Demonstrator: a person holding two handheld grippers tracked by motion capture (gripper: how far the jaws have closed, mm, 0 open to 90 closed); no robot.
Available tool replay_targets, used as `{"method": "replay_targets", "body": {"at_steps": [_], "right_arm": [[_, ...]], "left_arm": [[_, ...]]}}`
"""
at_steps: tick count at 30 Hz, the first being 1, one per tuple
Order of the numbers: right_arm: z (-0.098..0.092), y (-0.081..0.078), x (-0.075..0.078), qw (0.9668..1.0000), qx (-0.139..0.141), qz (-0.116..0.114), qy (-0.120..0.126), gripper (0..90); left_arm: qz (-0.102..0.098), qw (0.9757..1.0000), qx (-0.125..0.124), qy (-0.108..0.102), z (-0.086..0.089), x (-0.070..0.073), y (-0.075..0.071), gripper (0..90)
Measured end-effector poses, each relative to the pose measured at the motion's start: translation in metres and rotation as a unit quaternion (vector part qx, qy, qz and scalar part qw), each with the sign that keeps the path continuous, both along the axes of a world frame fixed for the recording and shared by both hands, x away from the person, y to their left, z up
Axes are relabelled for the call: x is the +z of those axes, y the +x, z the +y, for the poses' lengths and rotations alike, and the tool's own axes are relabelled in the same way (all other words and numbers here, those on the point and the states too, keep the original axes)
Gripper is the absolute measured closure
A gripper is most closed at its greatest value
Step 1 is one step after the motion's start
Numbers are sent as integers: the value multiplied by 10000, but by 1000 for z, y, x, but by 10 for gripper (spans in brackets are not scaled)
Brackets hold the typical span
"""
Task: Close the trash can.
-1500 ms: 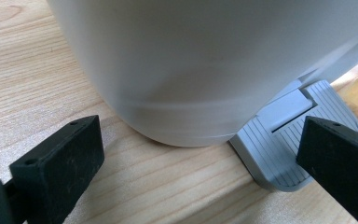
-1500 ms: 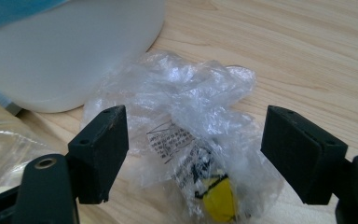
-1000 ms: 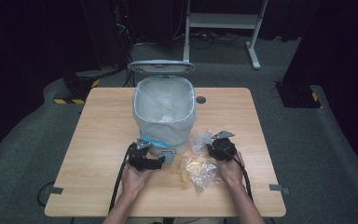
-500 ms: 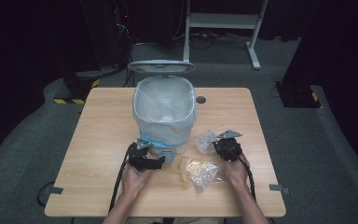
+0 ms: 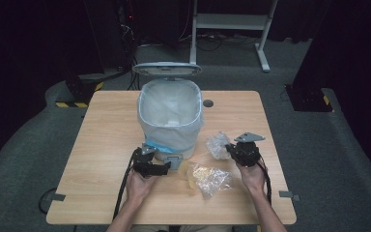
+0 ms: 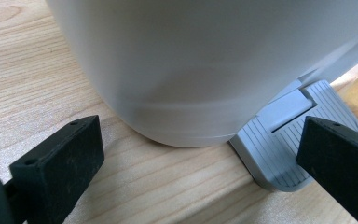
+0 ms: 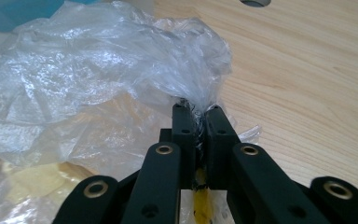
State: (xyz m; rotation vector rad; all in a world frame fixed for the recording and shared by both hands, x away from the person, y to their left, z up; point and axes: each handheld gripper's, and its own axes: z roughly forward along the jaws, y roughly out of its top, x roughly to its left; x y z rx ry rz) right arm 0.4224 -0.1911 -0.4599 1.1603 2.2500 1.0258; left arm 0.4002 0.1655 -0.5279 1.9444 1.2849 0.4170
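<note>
High view: right tool (image 5: 228, 146), jaws just closed, now pinches the clear crumpled wrapper (image 5: 218, 144) at the bin's (image 5: 170, 116) four o'clock, lifted for disposal; left tool (image 5: 166, 166) stays wide beside the pedal (image 6: 289, 149).

Lab or studio, dark curtains (image 5: 38, 43), cabled equipment (image 5: 125, 29), lone table (image 5: 101, 145)

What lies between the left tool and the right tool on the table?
In the high view, the bin's grey pedal and a yellowish crumpled plastic bag lie between left tool and right tool.

Clear plastic wrapper (image 7: 98, 79), white bin (image 5: 170, 116), grey ribbed pedal (image 6: 289, 140).
</note>
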Motion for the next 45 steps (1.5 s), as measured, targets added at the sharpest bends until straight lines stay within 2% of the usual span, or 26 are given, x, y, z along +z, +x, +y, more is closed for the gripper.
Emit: {"method": "replay_targets", "body": {"at_steps": [8,16,22,38,45], "right_arm": [[-4,-8,33,9996,126,-70,224,854],[-3,-10,55,9990,226,-153,356,857],[-4,-10,75,9978,285,-239,555,859],[11,-5,131,9940,572,-560,739,860],[21,0,148,9925,683,-664,767,861]], "left_arm": [[1,10000,0,1,0,0,0,8],[-3,10000,-8,3,0,0,0,8],[-4,10000,-7,6,0,0,0,8],[0,10000,0,0,0,0,0,7],[1,10000,-2,1,0,0,0,7]]}}
